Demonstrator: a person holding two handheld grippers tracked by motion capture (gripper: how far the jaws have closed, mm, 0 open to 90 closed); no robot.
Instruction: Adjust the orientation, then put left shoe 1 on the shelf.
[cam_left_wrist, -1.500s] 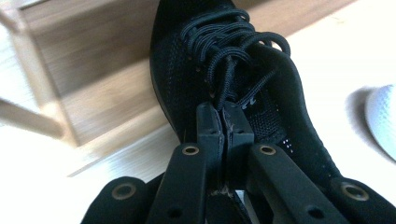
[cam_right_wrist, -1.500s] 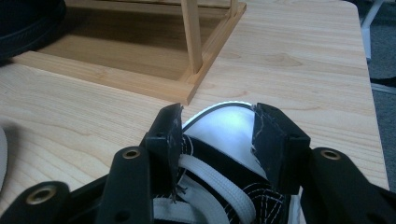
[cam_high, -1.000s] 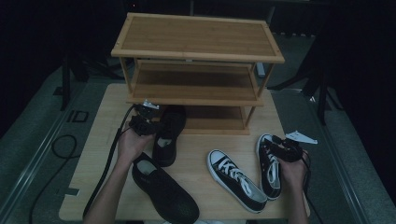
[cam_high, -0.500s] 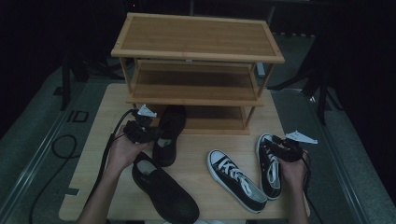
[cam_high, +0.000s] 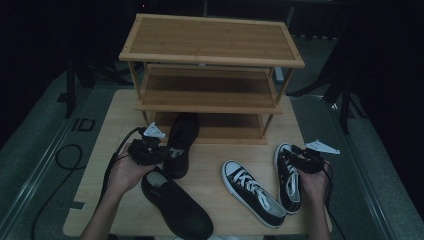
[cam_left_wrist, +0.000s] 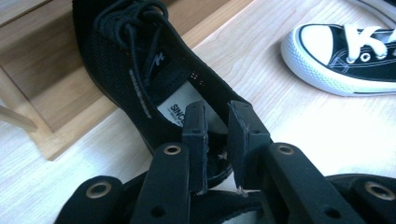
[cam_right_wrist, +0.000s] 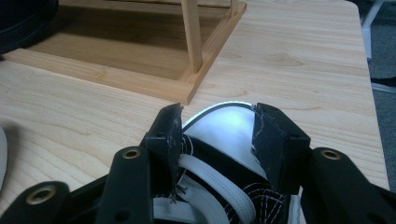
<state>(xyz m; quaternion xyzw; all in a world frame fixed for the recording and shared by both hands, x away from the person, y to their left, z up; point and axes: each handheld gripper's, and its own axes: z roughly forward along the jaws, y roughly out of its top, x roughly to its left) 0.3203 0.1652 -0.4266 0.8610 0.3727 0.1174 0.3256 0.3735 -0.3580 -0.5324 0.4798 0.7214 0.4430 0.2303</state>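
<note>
With its toe already under the shoe rack (cam_high: 210, 95), the black shoe (cam_high: 181, 142) needs no grip, so our left gripper (cam_left_wrist: 217, 135), jaws just opening, straddles its heel loosely; our right gripper (cam_right_wrist: 217, 135) pinches the sneaker (cam_high: 288, 175), ready for racking.

A three-tier shoe rack (cam_high: 212, 75) stood at the twelve o'clock end of the table (cam_high: 120, 107). One dark shoe (cam_high: 181, 145) lay with its toe in the rack's lowest tier, heel pointing to six o'clock. Its mate (cam_high: 176, 205) lay touching that heel, running toward five o'clock. At about four o'clock two sneakers sat side by side: the inner sneaker (cam_high: 252, 192) angled toward eleven o'clock, the outer sneaker (cam_high: 287, 177) just beside it at three o'clock, near the table's edge.
</note>
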